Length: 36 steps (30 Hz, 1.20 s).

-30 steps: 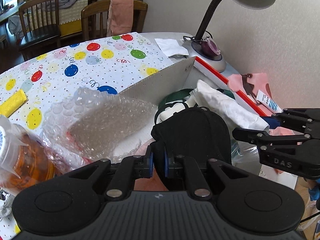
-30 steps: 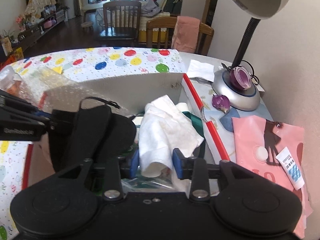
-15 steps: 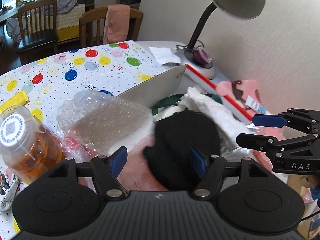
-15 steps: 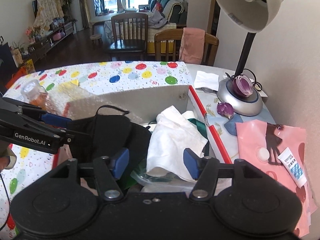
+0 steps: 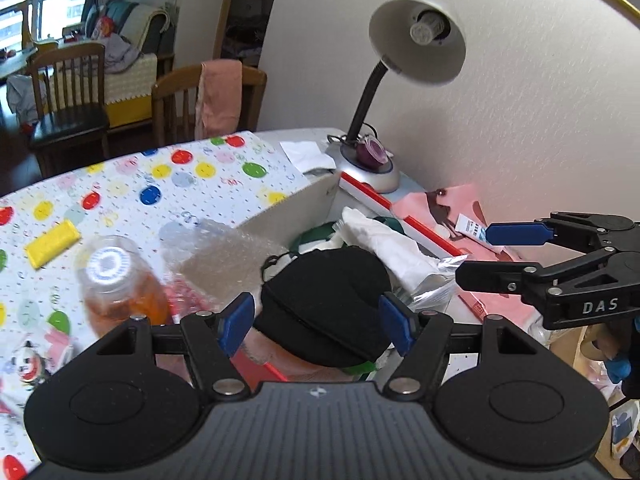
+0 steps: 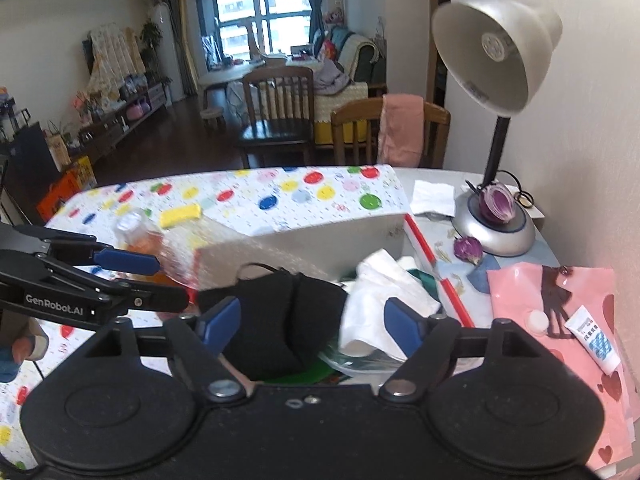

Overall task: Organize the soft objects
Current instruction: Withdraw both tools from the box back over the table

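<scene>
Balloon-print table; black mask between spread left claw fingers.

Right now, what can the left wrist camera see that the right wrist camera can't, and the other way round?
Only the left wrist view shows the right gripper, jaws open, from the side. Only the right wrist view shows the left gripper, jaws open, from the side, the small purple flower bud beside the lamp base, and the big window far back. Both show the black face mask, the white cloth, the desk lamp, the yellow sponge and the orange bottle.
</scene>
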Tool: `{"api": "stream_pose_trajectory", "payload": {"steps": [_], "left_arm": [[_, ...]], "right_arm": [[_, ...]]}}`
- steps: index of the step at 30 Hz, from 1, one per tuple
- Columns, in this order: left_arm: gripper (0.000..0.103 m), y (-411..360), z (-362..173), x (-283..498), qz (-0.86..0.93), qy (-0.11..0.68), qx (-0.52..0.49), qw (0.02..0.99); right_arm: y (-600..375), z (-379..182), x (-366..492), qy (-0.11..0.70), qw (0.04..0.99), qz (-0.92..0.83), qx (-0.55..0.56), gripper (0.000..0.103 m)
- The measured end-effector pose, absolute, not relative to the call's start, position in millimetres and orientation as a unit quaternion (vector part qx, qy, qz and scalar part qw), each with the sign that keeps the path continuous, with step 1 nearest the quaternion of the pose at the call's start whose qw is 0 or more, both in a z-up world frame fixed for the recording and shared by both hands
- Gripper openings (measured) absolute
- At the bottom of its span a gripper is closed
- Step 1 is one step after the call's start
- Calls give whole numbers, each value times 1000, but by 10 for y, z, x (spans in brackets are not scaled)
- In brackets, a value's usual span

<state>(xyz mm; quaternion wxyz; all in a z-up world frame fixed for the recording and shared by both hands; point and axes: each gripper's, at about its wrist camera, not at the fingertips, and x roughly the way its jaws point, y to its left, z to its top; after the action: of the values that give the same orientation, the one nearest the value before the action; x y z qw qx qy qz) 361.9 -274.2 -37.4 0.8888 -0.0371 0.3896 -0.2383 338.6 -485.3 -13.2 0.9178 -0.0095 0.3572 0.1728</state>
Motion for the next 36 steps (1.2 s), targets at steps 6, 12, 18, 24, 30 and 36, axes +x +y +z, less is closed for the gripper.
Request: {"api": "stream_pose_trajectory", "payload": {"steps": [6, 12, 18, 24, 30, 36], "left_arm": [[76, -2499, -216, 3461, -236, 372, -39, 897], [80, -2147, -109, 3301, -224, 356, -47, 906], [87, -1698, -48, 3136, -204, 345, -61, 914], [100, -1186, -62, 3048, -182, 338, -89, 919], [103, -740, -168, 2998, -160, 328, -100, 925], [103, -482, -379, 3048, -145, 324, -90, 930]], "right_arm": [[-4614, 45, 3226, 339, 921, 193, 2, 85], [-4243, 161, 3109, 327, 919, 219, 6, 91], [-3816, 257, 3044, 322, 916, 240, 11, 100], [-3400, 340, 3068, 325, 913, 246, 15, 103], [-2978, 408, 3208, 334, 911, 244, 14, 103], [-2524, 388, 3468, 353, 905, 239, 11, 103]]}}
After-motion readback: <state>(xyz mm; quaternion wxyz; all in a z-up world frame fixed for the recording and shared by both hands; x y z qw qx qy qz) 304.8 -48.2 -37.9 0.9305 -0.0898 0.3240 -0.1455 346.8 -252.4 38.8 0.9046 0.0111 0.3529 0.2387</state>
